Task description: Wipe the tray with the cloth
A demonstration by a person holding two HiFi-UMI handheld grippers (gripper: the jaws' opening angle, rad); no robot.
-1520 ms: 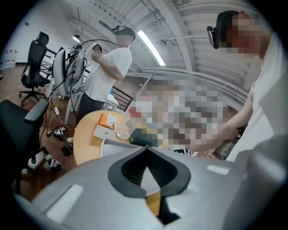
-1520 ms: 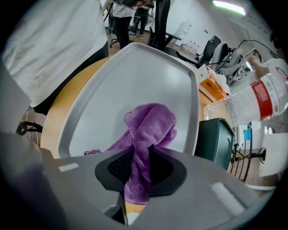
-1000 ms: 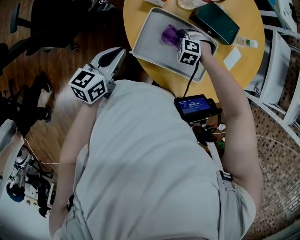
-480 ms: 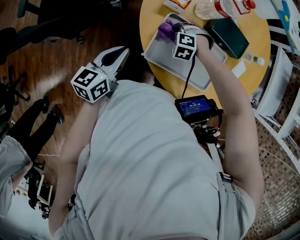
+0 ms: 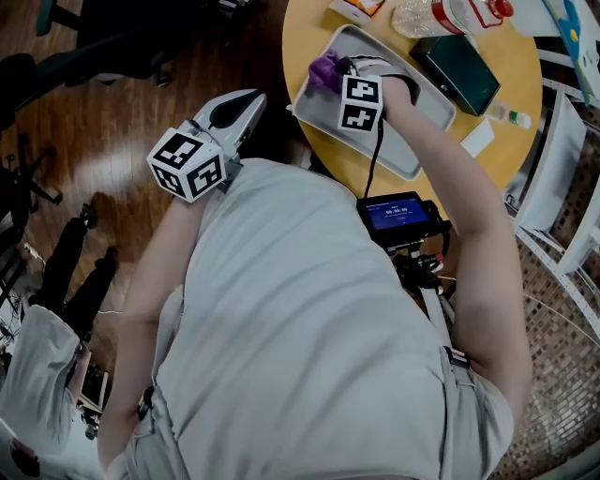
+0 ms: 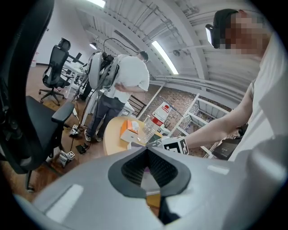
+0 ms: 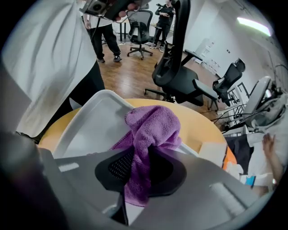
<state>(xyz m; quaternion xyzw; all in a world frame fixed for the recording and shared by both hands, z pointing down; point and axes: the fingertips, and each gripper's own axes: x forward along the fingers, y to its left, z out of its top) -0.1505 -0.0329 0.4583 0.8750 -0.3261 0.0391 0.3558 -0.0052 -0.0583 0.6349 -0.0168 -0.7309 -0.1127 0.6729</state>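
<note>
A grey tray (image 5: 424,120) lies on the round wooden table (image 5: 511,52). My right gripper (image 5: 341,71) is shut on the purple cloth (image 5: 323,69) and holds it down at the tray's left end. In the right gripper view the cloth (image 7: 152,128) bunches up out of the jaws over the tray (image 7: 92,128), close to its corner rim. My left gripper (image 5: 249,101) hangs in the air left of the table, over the floor. In its own view the left gripper (image 6: 146,150) is shut with nothing in it.
On the table behind the tray are a dark green box (image 5: 459,70), a plastic bottle (image 5: 441,14), an orange box (image 5: 354,9), a small bottle (image 5: 511,114) and a white card (image 5: 478,138). Office chairs (image 5: 112,37) and a person (image 5: 47,375) stand on the floor at left.
My right gripper has dragged the cloth from the tray's middle toward its left end. The left gripper has stayed off the table.
</note>
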